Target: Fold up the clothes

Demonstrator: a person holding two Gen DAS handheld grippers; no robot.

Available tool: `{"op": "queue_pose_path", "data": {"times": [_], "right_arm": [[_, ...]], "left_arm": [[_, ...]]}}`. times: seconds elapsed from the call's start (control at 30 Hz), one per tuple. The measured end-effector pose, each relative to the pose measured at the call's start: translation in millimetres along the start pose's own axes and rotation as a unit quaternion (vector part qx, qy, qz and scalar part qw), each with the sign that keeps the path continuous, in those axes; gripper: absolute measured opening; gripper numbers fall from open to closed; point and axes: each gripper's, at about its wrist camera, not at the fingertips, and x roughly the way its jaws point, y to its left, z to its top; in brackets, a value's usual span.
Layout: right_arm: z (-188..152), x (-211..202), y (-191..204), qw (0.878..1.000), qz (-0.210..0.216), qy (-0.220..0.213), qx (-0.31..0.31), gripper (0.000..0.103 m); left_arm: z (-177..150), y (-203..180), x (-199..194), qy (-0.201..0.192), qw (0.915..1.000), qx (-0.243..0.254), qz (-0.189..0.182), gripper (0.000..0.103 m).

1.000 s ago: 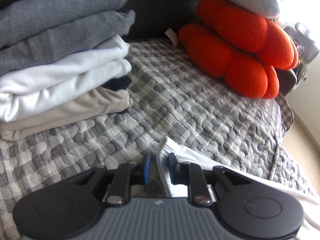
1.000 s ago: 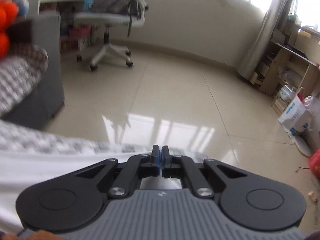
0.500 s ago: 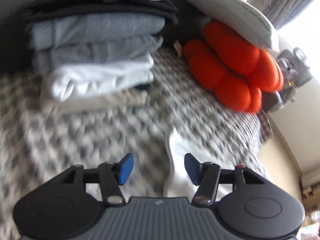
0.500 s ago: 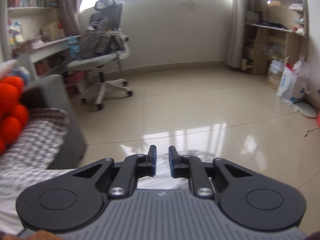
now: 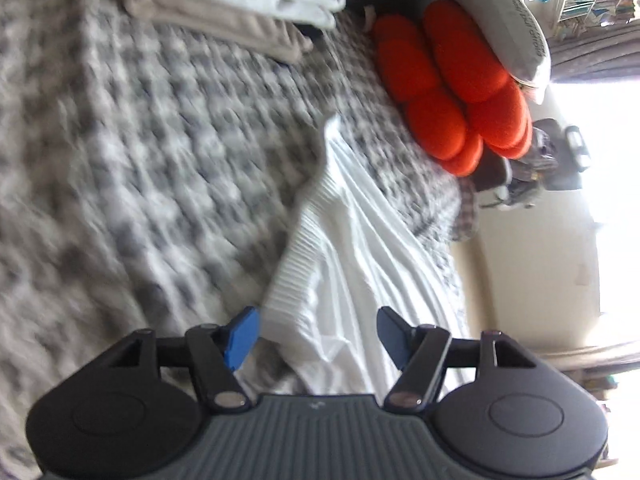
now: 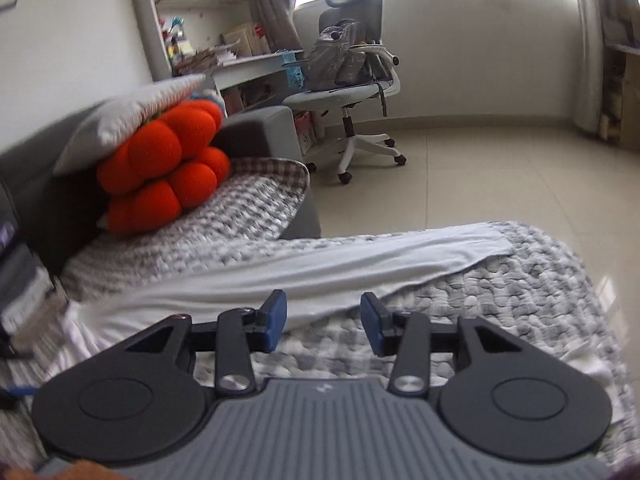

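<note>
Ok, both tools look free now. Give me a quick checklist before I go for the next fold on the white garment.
1. Left tool open and holding nothing: ok.
2. Right tool open and holding nothing: ok.
3. White garment lying on the quilted cover: ok, stretched out long across it.
4. Garment flat enough to fold: not ok, the ribbed edge by the left tool is bunched and wrinkled.
5. Folded stack apart from the garment: ok.
6. Orange cushion off the garment: ok.
7. Garment's near end below the tools: cannot tell, hidden.
</note>
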Motion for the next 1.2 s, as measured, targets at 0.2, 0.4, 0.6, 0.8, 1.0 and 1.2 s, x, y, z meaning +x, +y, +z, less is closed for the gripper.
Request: {"op": "queue_pose_path", "data": {"times": [0.2, 0.4, 0.6, 0.8, 1.0, 1.2], "right_arm": [[-13.5, -5.1, -13.4, 1.000, 0.002, 0.006, -0.005, 0.045], [-23.8, -4.1, -12.7, 1.000, 0.008, 0.014, -0.019, 0.045], [-31.3, -9.2, 2.5, 0.997, 0.031, 0.020, -0.062, 0.045], [-49.1, -23.8, 45.8, 0.977, 0.124, 0.030, -0.172, 0.045], [-94.7, -33.3, 104.9, 0.914, 0.227, 0.055, -0.332, 0.048], [-119.3, -23.0, 121.2, 0.885, 0.206, 0.074, -0.410, 0.046]], "left_arm": [[0.6, -3.3, -5.7, -0.019, 0.9996, 0.008, 0.021, 0.046], [4.4, -3.9, -18.0, -0.049, 0.9977, 0.015, 0.043, 0.007], [7.6, -3.9, -30.8, -0.079, 0.9945, 0.022, 0.064, 0.004], [0.7, 6.4, -49.8, -0.099, 0.9920, 0.008, 0.078, 0.004], [-1.3, 8.6, -50.4, -0.103, 0.9906, 0.006, 0.090, 0.004], [-0.4, 6.8, -55.3, -0.111, 0.9908, 0.005, 0.077, 0.004]]}}
